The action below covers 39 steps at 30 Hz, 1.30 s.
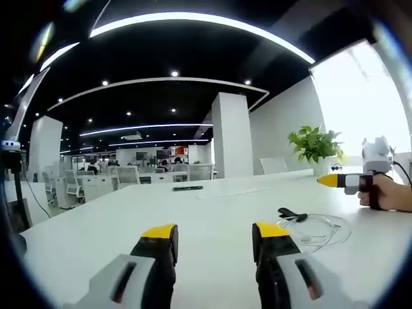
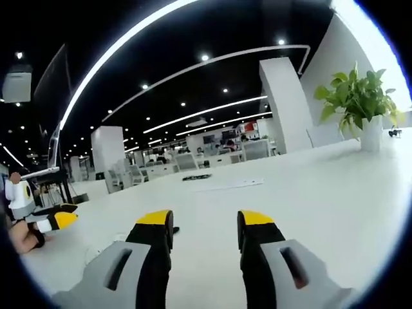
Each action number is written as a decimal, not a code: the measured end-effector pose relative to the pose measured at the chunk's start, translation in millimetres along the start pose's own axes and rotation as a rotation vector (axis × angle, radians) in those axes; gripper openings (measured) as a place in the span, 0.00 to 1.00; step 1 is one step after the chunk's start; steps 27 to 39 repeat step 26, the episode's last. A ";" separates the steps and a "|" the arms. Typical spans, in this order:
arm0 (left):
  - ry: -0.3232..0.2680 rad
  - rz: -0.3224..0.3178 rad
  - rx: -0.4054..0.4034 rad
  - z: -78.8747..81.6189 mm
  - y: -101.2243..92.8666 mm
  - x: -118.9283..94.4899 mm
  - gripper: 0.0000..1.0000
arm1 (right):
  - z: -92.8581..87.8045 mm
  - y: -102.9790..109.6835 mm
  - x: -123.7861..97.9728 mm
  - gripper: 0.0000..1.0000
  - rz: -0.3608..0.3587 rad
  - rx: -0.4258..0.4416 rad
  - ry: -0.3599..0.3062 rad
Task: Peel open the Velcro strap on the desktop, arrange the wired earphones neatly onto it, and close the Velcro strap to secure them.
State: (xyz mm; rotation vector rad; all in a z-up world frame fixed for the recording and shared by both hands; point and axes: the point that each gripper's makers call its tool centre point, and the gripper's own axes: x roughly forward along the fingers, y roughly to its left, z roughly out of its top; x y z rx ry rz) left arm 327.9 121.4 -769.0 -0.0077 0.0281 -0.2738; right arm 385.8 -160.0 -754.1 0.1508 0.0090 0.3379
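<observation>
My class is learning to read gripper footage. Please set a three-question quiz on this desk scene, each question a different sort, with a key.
1. True or false: the left tongs grip the earphones.
2. Multiple choice: in the left gripper view, the black strap lies (A) under the plant, (B) at the earphones' near-left edge, (C) between the jaws.
3. Fill in: the right tongs are ____, holding nothing.

Key: 1 false; 2 B; 3 open.

left gripper [image 1: 214, 239] | grey-black fingers [image 1: 159, 248], yellow tips | right gripper [image 2: 201, 226] same
</observation>
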 end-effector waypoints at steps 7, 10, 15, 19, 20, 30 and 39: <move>0.003 -0.005 0.006 -0.6 -2.9 0.1 0.50 | 0.8 -2.2 0.7 0.42 -0.008 0.014 -0.004; 0.002 -0.005 0.005 -0.9 -2.8 -2.7 0.50 | 0.5 -1.6 -0.1 0.42 -0.011 0.015 -0.004; 0.000 -0.005 0.003 -1.3 -4.3 -5.6 0.50 | 1.8 -1.5 0.4 0.43 -0.011 0.032 -0.012; -0.015 -0.011 -0.008 0.9 -6.4 -9.2 0.50 | 2.2 -2.4 0.0 0.43 -0.018 0.042 -0.016; -0.020 -0.011 -0.010 1.9 -6.7 -10.3 0.51 | 2.4 -2.3 -0.2 0.43 -0.019 0.042 -0.017; -0.091 0.001 -0.040 13.0 -4.7 -17.7 0.51 | 12.0 -1.5 -3.9 0.43 -0.032 0.043 -0.054; -0.091 0.001 -0.040 13.0 -4.7 -17.7 0.51 | 12.0 -1.5 -3.9 0.43 -0.032 0.043 -0.054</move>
